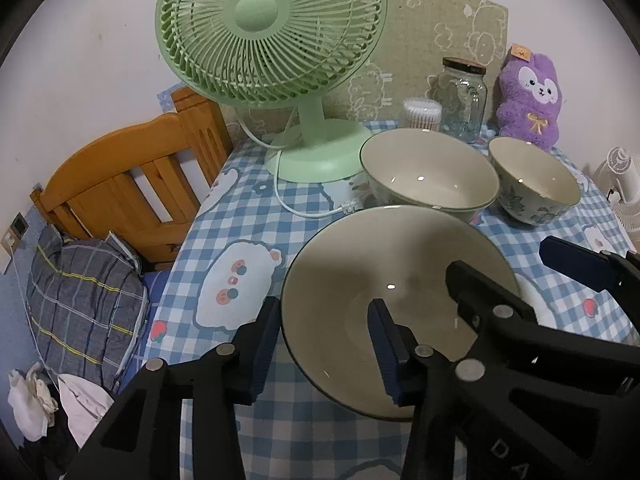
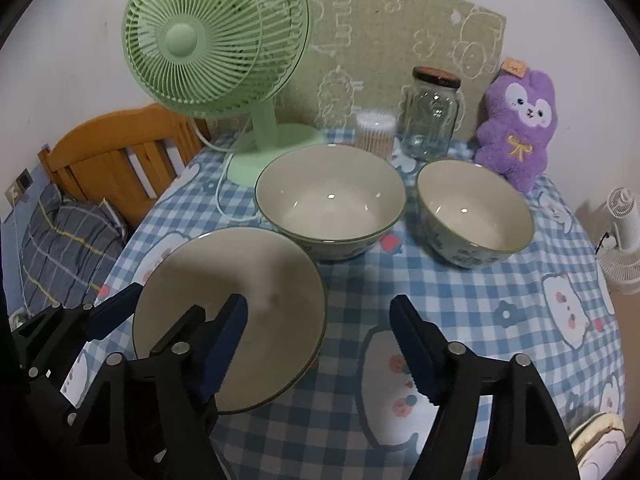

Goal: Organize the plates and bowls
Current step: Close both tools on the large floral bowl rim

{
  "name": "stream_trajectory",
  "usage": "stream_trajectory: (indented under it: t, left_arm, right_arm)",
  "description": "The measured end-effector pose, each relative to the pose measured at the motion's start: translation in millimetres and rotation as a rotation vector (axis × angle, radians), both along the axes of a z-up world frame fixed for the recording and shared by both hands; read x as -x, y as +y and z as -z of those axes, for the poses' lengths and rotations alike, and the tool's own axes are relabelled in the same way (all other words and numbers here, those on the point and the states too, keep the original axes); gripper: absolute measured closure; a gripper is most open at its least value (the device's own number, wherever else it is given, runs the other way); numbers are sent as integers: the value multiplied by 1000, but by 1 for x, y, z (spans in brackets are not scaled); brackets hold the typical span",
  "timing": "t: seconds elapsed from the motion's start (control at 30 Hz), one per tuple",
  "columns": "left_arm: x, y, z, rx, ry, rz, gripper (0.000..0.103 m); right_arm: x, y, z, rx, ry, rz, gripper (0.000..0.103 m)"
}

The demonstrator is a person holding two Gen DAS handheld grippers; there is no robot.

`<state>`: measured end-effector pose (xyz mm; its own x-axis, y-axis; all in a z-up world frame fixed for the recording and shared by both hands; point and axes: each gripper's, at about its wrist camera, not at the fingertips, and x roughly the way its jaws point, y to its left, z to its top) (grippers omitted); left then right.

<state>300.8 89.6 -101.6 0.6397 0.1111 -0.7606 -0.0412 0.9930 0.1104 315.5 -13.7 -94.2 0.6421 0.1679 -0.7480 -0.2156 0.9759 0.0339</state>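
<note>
A shallow cream plate [image 1: 352, 280] [image 2: 208, 276] with a dark rim lies near the table's front. Behind it stand a large cream bowl [image 1: 428, 168] [image 2: 332, 196] and a smaller floral bowl [image 1: 534, 178] [image 2: 476, 208]. My left gripper [image 1: 324, 344] is open; its left finger is outside the plate's left rim and its right finger is over the plate's inside. My right gripper [image 2: 318, 344] is open; its left finger is over the plate's right part and its right finger is over the cloth. The right gripper also shows in the left wrist view [image 1: 520, 264].
A green fan [image 1: 272, 40] [image 2: 212, 44] with a white cord stands at the back left. A glass jar [image 1: 464, 98] [image 2: 432, 116], a cotton swab box [image 1: 422, 114] [image 2: 376, 130] and a purple plush toy [image 1: 530, 100] [image 2: 516, 120] line the back. A wooden bed [image 1: 132, 184] lies left.
</note>
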Motion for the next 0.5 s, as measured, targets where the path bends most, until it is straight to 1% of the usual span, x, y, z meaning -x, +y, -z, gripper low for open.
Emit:
stream_trajectory:
  t: [0.13, 0.2, 0.23, 0.33, 0.37, 0.4, 0.47, 0.5]
  left_arm:
    - [-6, 6, 8, 32, 20, -5, 62]
    - [-8, 7, 10, 37, 24, -9, 63]
    - [-9, 7, 12, 36, 27, -10, 65]
    - [-13, 9, 15, 51, 45, -10, 71]
    - [-14, 9, 16, 55, 51, -10, 72]
    - [-14, 9, 16, 57, 52, -8, 76]
    - [-14, 9, 16, 50, 50, -6, 77]
    - [-15, 10, 17, 55, 52, -5, 78]
  right_arm:
    - [-5, 3, 7, 6, 19, 2, 34]
    - [-10, 4, 12, -1, 41, 5, 38]
    - [-11, 5, 13, 1, 49, 3, 41]
    - [-16, 6, 20, -7, 73, 2, 44]
    - [-17, 7, 22, -10, 81, 5, 49]
    - [-18, 7, 23, -12, 91, 8, 52]
    - [-19, 10, 24, -14, 97, 2, 59]
    - [-18, 12, 24, -8, 89, -3, 61]
